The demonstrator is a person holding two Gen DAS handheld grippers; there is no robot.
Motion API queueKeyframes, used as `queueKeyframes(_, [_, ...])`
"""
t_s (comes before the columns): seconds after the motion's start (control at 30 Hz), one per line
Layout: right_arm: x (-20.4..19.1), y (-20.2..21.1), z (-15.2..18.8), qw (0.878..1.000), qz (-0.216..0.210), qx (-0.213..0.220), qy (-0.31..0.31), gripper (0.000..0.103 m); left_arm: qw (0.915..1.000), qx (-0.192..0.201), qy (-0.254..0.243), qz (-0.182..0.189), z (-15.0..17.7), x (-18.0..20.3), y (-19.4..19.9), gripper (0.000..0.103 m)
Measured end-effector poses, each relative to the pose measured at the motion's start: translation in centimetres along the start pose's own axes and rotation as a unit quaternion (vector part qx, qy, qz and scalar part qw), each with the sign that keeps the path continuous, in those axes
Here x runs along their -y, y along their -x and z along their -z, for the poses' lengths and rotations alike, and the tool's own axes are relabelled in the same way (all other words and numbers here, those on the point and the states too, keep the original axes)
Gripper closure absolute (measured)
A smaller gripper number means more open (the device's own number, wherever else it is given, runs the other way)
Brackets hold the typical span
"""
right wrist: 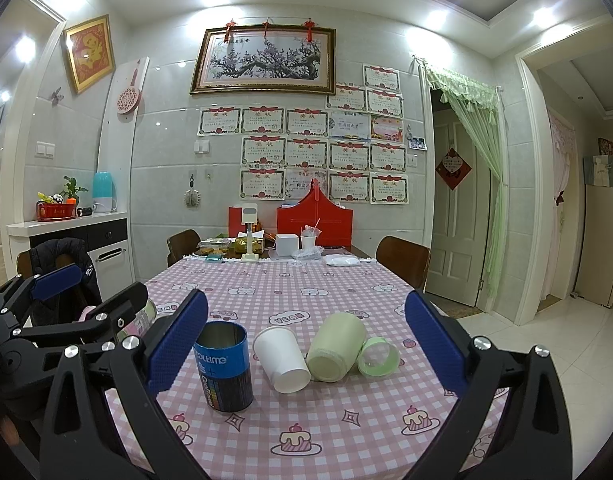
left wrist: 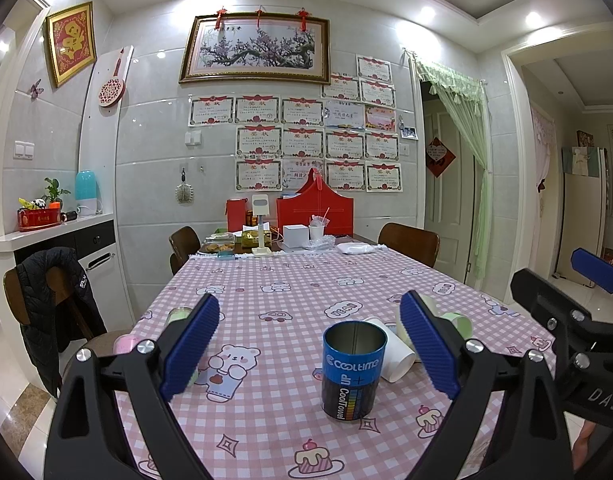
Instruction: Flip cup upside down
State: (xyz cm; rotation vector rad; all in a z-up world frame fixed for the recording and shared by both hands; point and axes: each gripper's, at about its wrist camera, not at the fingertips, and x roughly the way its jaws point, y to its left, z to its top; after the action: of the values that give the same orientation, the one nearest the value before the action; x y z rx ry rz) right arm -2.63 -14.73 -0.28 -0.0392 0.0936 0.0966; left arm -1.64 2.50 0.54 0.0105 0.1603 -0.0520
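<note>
A blue tin cup (left wrist: 353,370) marked "Cooltime" stands upright, mouth up, on the pink checked tablecloth (left wrist: 266,292). It shows in the right wrist view (right wrist: 225,364) too. A white paper cup (right wrist: 281,358) lies on its side beside it, also seen in the left wrist view (left wrist: 390,354). A pale green cup (right wrist: 336,346) and a clear green-rimmed cup (right wrist: 378,356) lie further right. My left gripper (left wrist: 310,348) is open and empty, just behind the tin cup. My right gripper (right wrist: 306,344) is open and empty, over the lying cups.
More cups (left wrist: 178,314) lie at the table's left edge near a chair with a black jacket (left wrist: 54,300). Red boxes (left wrist: 314,210), a white box and food containers crowd the far end. Wooden chairs (left wrist: 410,242) stand at both sides.
</note>
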Motion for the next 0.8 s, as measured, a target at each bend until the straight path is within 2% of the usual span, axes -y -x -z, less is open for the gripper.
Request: queueKeyframes(0.8, [-0.04,-0.04,0.25,1.000,0.000,-0.002,-0.001,0.008,1.0000,-0.001,-0.001,-0.001,0.01,0.01,0.14,0.013])
